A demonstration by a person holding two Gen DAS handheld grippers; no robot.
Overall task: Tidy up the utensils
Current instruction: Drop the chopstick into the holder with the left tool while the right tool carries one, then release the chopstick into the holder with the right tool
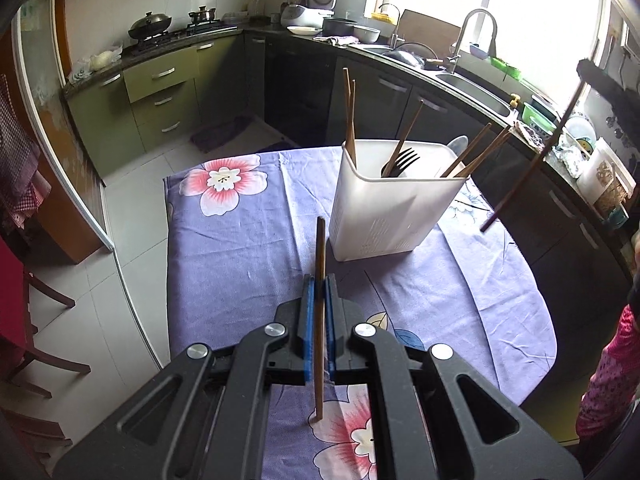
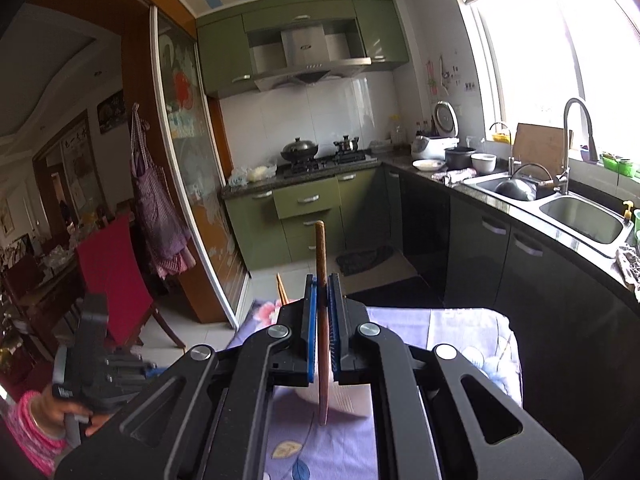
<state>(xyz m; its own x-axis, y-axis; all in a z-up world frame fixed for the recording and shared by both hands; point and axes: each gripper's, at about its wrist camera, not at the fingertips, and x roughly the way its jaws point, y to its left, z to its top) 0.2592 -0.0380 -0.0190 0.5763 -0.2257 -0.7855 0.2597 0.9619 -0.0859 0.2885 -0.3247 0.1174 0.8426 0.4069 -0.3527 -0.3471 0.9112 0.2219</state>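
Note:
A white utensil holder point(image 1: 386, 208) stands on the purple floral tablecloth point(image 1: 240, 256). It holds several wooden chopsticks point(image 1: 350, 116) and a black fork point(image 1: 402, 162). My left gripper point(image 1: 319, 284) is shut on a single brown chopstick point(image 1: 320, 248), held upright just left of the holder. My right gripper point(image 2: 322, 284) is shut on another brown chopstick point(image 2: 321, 256), held above the table; that chopstick also shows in the left wrist view point(image 1: 532, 160), in the air to the right of the holder. The holder's rim point(image 2: 340, 402) shows blurred below the right gripper.
The table's far edge point(image 1: 256, 156) drops to a tiled floor. Dark kitchen cabinets and a counter with a sink point(image 1: 476, 88) run along the right. A red chair point(image 2: 108, 272) stands at the left. The person's pink sleeve point(image 1: 612, 376) is at the right edge.

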